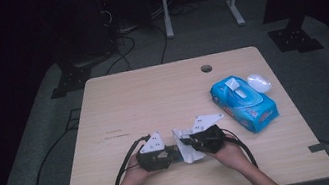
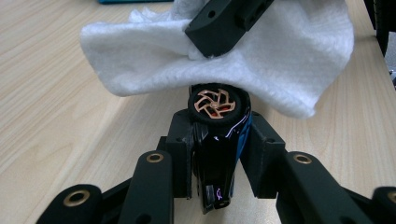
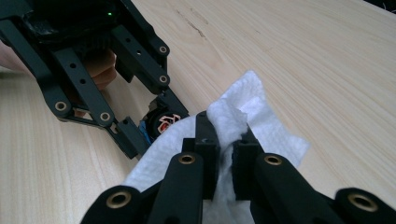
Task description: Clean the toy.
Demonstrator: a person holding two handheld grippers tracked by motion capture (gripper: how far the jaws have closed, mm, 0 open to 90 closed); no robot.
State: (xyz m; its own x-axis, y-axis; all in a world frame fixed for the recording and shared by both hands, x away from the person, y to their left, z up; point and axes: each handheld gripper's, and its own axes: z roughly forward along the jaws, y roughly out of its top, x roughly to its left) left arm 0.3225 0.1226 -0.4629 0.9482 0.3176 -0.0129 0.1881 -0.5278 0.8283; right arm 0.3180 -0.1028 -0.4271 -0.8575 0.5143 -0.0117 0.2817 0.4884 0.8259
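Observation:
My left gripper point(image 2: 219, 140) is shut on a small black toy car point(image 2: 215, 158) with blue trim, clamped at its sides. A copper-spoked wheel point(image 2: 214, 103) faces the camera. My right gripper point(image 3: 226, 140) is shut on a bunched white wipe point(image 3: 275, 135). The wipe point(image 2: 289, 60) hangs over the car's far end, and one right finger point(image 2: 224, 25) presses into it from above. In the high view the left gripper point(image 1: 173, 153) and the right gripper point(image 1: 187, 143) meet tip to tip near the table's front edge, with the wipe point(image 1: 190, 155) between them.
A blue pack of wet wipes point(image 1: 244, 103) lies at the right of the wooden table point(image 1: 152, 94), with a clear round plastic piece point(image 1: 259, 82) just behind it. A cable hole point(image 1: 206, 68) sits near the far edge. Cables trail off the front.

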